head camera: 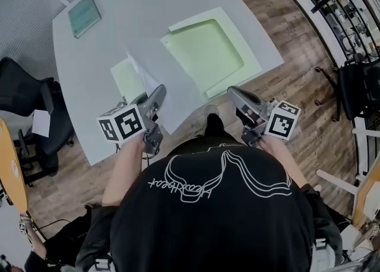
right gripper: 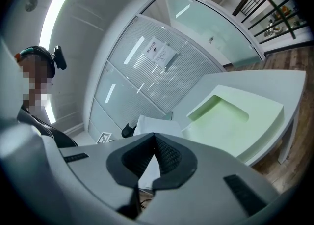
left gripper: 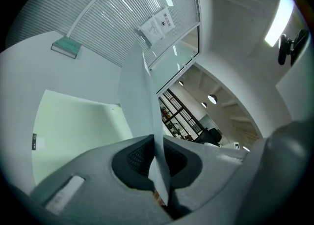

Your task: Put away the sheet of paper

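The white sheet of paper (head camera: pixel 169 78) hangs over the near part of the white table (head camera: pixel 136 3), pinched at its near edge by my left gripper (head camera: pixel 159 92). In the left gripper view the paper (left gripper: pixel 142 96) runs edge-on up from between the shut jaws of the left gripper (left gripper: pixel 156 143). A large pale green tray (head camera: pixel 252 66) with a sunken middle lies on the table to the right of the paper, and part of the sheet covers its left side. My right gripper (head camera: pixel 234 94) hovers at the table's near edge beside the tray, shut with nothing in it (right gripper: pixel 154 138).
A smaller pale green sheet (head camera: pixel 123 78) lies under the paper's left side. A teal book (head camera: pixel 84 15) rests at the table's far left corner. A black office chair (head camera: pixel 24 95) stands left of the table. Wooden floor and railings lie to the right.
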Motion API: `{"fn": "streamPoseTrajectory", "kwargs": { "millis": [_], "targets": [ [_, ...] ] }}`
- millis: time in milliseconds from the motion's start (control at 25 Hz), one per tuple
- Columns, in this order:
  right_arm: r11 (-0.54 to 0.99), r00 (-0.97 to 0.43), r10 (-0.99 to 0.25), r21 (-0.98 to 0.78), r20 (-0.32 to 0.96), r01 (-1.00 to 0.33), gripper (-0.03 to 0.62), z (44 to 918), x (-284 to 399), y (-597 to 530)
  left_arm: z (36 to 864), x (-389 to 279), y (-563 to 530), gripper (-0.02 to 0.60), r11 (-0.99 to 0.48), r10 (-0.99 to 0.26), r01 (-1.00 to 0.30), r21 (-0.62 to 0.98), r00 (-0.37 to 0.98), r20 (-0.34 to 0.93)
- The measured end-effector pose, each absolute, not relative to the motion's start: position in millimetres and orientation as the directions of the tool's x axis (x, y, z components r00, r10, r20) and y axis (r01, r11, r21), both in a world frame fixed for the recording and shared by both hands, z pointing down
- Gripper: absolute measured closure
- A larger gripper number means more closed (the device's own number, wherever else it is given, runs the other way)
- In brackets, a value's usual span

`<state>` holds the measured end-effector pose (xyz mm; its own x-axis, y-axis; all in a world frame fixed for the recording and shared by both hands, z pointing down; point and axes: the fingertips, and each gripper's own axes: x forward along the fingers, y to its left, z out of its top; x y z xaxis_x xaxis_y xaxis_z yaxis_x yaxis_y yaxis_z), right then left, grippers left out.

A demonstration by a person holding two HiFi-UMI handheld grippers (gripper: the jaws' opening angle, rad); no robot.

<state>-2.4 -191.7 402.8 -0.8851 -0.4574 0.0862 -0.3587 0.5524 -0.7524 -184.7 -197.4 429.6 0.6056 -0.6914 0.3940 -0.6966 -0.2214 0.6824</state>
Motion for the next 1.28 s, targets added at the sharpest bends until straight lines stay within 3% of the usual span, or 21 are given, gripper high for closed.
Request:
{"fn": "streamPoseTrajectory", "kwargs": {
  "millis": [1280],
  "targets": [
    [0.499,-0.897,-0.431,-0.803,0.097,-0.327,0.585,423.1,25.4,-239.7,468.5,-155.6,-246.6,0.571,-0.133,-0.647,-0.661,0.738,0.622,0.44]
  ]
}}
